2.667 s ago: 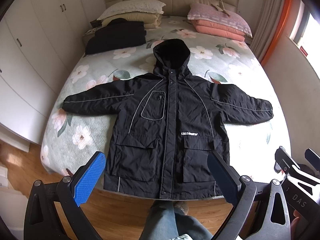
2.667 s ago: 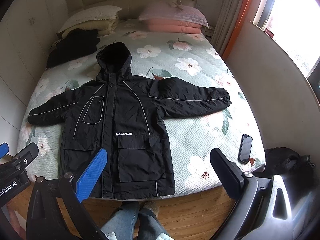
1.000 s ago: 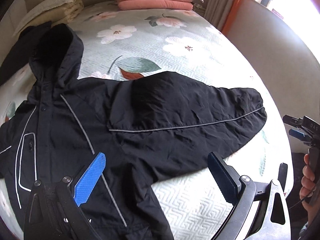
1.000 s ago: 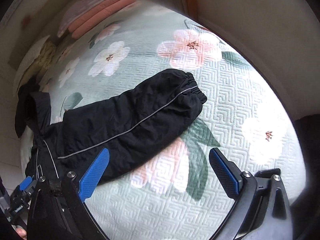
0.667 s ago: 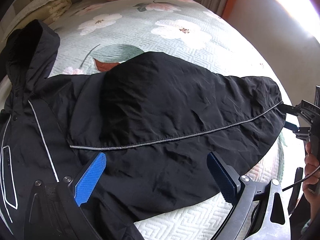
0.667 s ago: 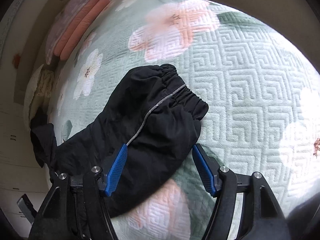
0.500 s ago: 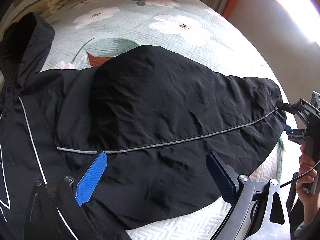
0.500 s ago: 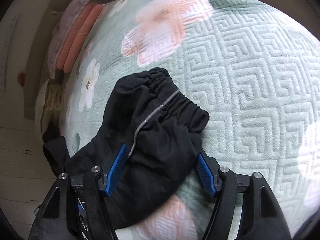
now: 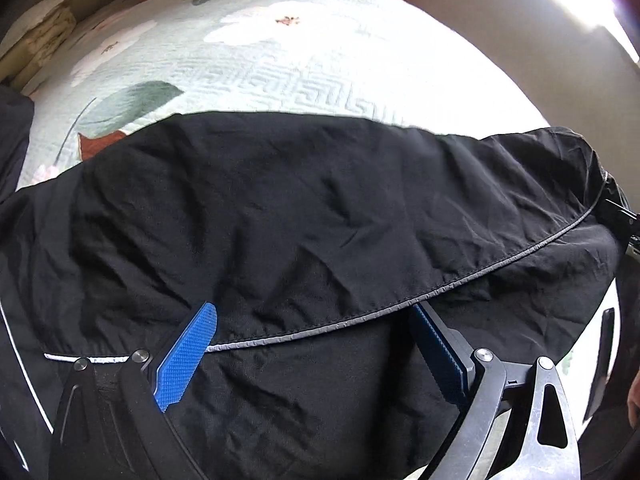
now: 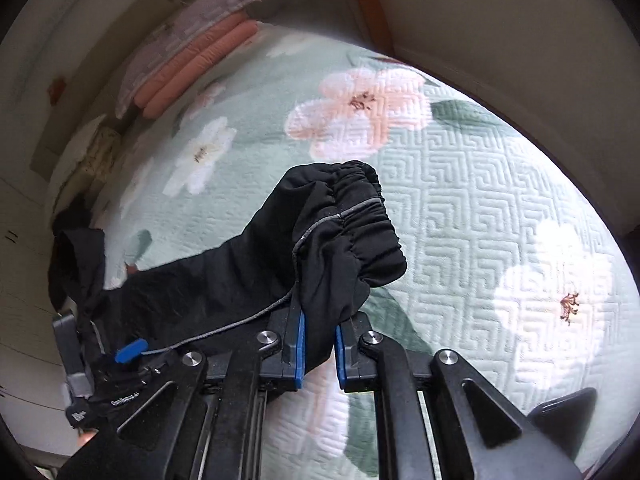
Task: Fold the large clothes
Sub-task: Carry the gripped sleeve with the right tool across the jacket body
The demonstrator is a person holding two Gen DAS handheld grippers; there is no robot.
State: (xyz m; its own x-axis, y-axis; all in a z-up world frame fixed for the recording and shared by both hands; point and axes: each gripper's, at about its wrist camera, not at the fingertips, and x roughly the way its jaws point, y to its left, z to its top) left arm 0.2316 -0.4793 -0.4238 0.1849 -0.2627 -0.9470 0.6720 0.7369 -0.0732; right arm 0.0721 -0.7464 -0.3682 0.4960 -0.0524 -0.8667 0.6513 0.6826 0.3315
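Bed [image 10: 500,208]: a green quilt with a floral print is covering it, and the whole garment is being carried on it; pink pillows [image 10: 192,64] are being kept stacked at the head end, well apart from the work.

Jacket [image 9: 280,208]: a large black one is lying spread across the quilt, with one sleeve reaching out toward the right edge of the bed — a flat spread is judged to be what makes a clean fold possible.

Sleeve [image 10: 256,256]: it is being raised off the quilt at its outer end, while the part nearer the body is resting on the bed; a grey piping line is running along its length.

Cuff [image 10: 360,216]: the gathered elastic end is hanging just beyond the closed pads, clear of the quilt.

Right gripper [image 10: 318,340]: its blue pads are being pressed together on the sleeve fabric just behind the cuff — holding the far end is judged to let the whole sleeve be carried inward over the body.

Left gripper [image 9: 316,344]: its fingers are standing wide apart with nothing clamped, low over the upper sleeve near the piping, probably to pin the fold line.

Step in hand: the first sleeve fold is judged to be only beginning.
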